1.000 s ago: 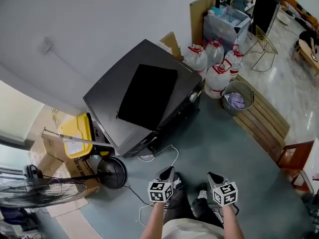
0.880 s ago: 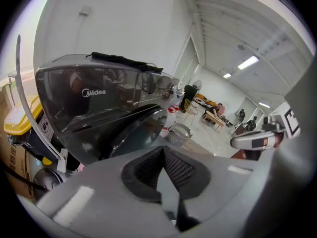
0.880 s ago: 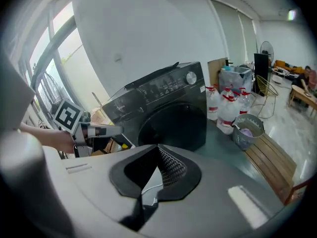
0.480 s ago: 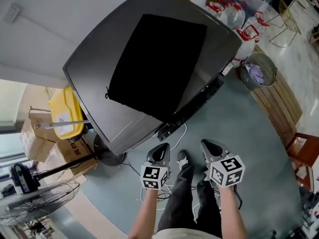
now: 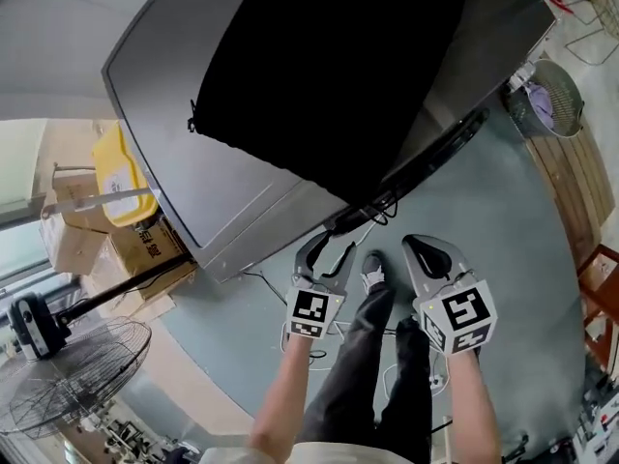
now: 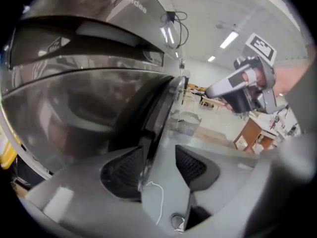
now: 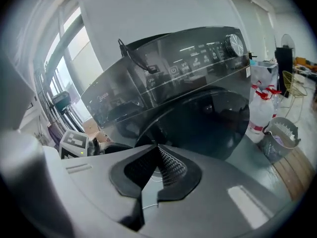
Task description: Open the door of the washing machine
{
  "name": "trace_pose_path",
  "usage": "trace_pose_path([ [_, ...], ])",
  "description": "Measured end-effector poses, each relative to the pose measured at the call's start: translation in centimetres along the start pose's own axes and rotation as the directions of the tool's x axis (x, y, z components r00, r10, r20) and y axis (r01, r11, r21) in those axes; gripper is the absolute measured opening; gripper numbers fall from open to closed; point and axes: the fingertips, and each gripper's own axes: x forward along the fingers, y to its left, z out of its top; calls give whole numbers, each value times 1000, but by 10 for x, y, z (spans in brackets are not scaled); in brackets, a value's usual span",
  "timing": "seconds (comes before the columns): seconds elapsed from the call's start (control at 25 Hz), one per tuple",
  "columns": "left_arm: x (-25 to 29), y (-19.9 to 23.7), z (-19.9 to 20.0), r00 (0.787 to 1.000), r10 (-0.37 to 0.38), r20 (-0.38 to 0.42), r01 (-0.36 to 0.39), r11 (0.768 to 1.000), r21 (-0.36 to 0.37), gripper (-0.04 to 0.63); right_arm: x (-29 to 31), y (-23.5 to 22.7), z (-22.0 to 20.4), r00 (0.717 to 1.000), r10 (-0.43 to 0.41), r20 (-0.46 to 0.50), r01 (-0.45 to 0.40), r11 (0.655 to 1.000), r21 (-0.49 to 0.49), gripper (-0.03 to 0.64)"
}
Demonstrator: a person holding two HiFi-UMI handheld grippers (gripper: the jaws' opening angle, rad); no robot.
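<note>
The dark grey washing machine (image 5: 232, 191) fills the upper head view, seen from above. Its round glass door (image 7: 208, 123) and dial panel (image 7: 233, 46) show in the right gripper view. My left gripper (image 5: 329, 251) is at the machine's front lower edge and its jaws are opening. In the left gripper view the door's dark rim (image 6: 161, 108) runs down between the jaws of the left gripper (image 6: 158, 167), close by the left pad (image 6: 124, 172), and the pads do not press it. My right gripper (image 5: 418, 245) hangs shut and empty just to the right, its jaws (image 7: 157, 157) aimed at the door.
A wire bin (image 5: 551, 100) with purple cloth and a wooden slat platform (image 5: 580, 182) lie to the right. Water bottles (image 7: 260, 98) stand beside the machine. A yellow container (image 5: 111, 177), cardboard boxes (image 5: 145, 249) and a fan (image 5: 68, 370) are on the left. Cables (image 5: 363, 216) trail across the floor.
The head and both grippers have come down and forward, close to the machine's front. The left jaws, shut before, now stand apart. The right jaws stay shut.
</note>
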Motion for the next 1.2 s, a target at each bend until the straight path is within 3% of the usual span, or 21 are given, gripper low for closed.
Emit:
trace_pose_path([
  [0.16, 8, 0, -5, 1000, 0, 4, -1, 999, 44, 227, 5, -1, -11, 999, -45, 5, 45, 999, 18, 0],
  [0.36, 21, 8, 4, 1000, 1, 25, -2, 999, 53, 215, 17, 3, -15, 999, -36, -28, 37, 999, 21, 0],
  [0.44, 20, 9, 3, 999, 7, 31, -9, 999, 44, 176, 16, 4, -19, 998, -45, -39, 46, 999, 24, 0],
  [0.72, 19, 2, 1, 999, 0, 45, 1, 1000, -20, 173, 8, 11, -31, 998, -34, -62, 34, 999, 7, 0],
  [1.0, 14, -42, -11, 998, -54, 45, 57, 996, -73, 163, -7, 8, -42, 998, -31, -63, 32, 999, 16, 0],
  [1.2, 11, -83, -19, 996, -84, 20, 85, 995, -44, 152, -16, 7, -38, 999, -33, -35, 35, 998, 56, 0],
])
